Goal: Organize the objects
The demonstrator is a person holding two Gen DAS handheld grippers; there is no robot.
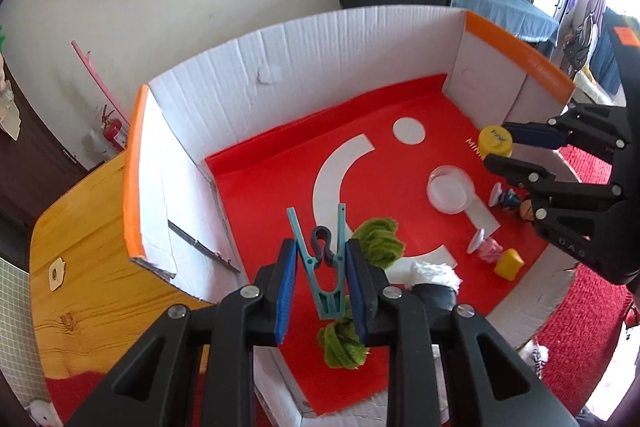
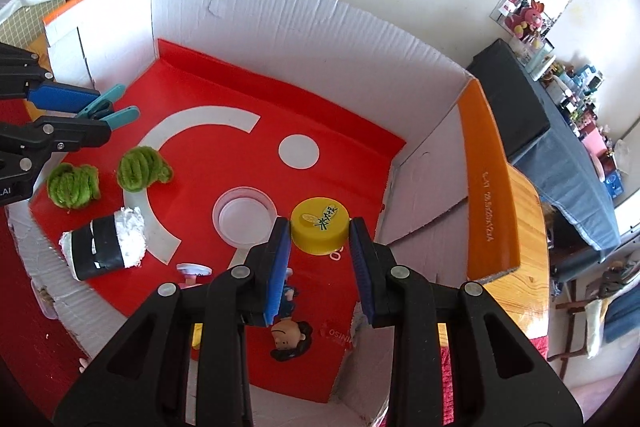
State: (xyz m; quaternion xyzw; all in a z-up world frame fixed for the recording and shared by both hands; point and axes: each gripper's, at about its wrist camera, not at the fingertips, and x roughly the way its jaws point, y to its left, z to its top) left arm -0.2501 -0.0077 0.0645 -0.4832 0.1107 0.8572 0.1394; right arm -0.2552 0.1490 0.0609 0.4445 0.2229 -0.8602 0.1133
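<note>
Two grippers are carrying small items over a white cardboard box [image 1: 224,99] with a red printed floor.

The left gripper [image 1: 321,259] is clamping a teal plastic clothespin [image 1: 320,267] at near left; the right gripper [image 2: 320,251] is pinching a yellow plastic bottle cap [image 2: 319,225] at right. Best practice, arguably: be lowering each onto bare red floor before releasing.

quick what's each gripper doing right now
left gripper: closed on the teal clothes peg.
right gripper: closed on the yellow bottle cap.
</note>
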